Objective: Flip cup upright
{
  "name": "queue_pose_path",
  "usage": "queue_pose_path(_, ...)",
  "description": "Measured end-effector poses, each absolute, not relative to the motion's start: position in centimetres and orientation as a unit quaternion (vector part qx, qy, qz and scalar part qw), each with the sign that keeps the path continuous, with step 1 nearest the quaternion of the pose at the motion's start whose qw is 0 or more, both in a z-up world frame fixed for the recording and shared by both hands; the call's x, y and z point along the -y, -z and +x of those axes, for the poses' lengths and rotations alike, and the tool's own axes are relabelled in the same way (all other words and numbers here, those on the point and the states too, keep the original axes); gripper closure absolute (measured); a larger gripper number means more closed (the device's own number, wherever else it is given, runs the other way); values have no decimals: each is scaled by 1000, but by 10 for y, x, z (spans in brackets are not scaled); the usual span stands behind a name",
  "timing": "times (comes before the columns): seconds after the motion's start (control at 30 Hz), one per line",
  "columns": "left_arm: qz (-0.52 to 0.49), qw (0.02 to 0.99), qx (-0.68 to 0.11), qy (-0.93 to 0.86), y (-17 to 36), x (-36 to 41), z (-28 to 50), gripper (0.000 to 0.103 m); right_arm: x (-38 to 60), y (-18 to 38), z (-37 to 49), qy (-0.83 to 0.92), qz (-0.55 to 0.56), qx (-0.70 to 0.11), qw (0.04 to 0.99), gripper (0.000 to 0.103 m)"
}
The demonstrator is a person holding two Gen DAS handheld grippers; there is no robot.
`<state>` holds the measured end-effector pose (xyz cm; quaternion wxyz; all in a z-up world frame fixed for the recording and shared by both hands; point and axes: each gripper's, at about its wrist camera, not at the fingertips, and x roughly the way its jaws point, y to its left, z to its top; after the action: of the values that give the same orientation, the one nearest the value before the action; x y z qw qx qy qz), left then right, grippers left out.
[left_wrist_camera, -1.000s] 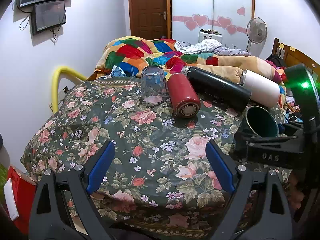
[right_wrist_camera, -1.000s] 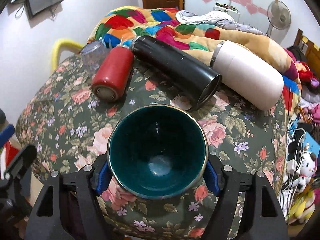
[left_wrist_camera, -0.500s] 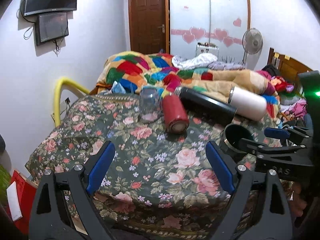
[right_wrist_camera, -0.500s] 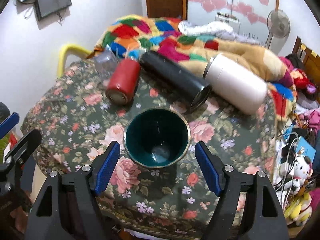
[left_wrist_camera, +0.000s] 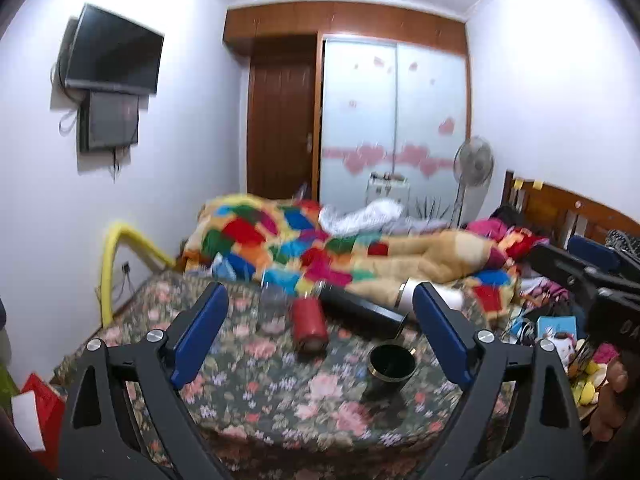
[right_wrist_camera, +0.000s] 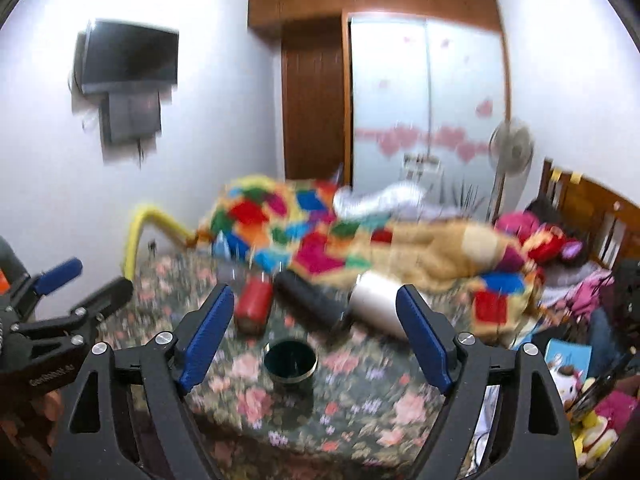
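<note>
A dark green cup [right_wrist_camera: 291, 364] with a gold rim stands upright on the floral tablecloth [right_wrist_camera: 360, 392], mouth up. It also shows in the left wrist view [left_wrist_camera: 390, 366]. My right gripper [right_wrist_camera: 316, 332] is open and empty, pulled back and raised well above the cup. My left gripper [left_wrist_camera: 320, 332] is open and empty too, held back from the table. Each gripper shows at the edge of the other's view.
A red bottle [left_wrist_camera: 308, 322], a black flask [left_wrist_camera: 360, 308] and a white flask [right_wrist_camera: 376, 306] lie on their sides behind the cup. A clear glass [left_wrist_camera: 273, 300] stands upside down at the back left. A bed with a patchwork quilt [left_wrist_camera: 320, 248] lies beyond.
My right gripper opened, let go of the green cup standing upright, and drew back and up. My left gripper also pulled back and tilted up.
</note>
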<state>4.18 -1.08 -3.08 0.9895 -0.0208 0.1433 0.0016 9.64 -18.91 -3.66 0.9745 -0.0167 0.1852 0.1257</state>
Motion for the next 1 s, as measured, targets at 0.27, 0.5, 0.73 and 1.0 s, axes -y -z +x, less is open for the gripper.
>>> queue_pose_path(0.27, -16, 997, -80, 3, 2, 25, 0, 1, 203, 5, 40, -127, 21, -83, 988, 10)
queue_pose_path(0.5, -23, 996, -86, 3, 3, 27, -8, 0, 200, 11, 32, -98, 20, -61, 993, 0)
queue_pose_path(0.73, -29, 995, -94, 1, 8, 27, -5, 0, 203, 17, 28, -90, 9, -72, 993, 0)
queue_pose_path(1.0, -28, 995, -96, 1, 9, 28, -7, 0, 207, 20, 23, -90, 7, -75, 993, 0)
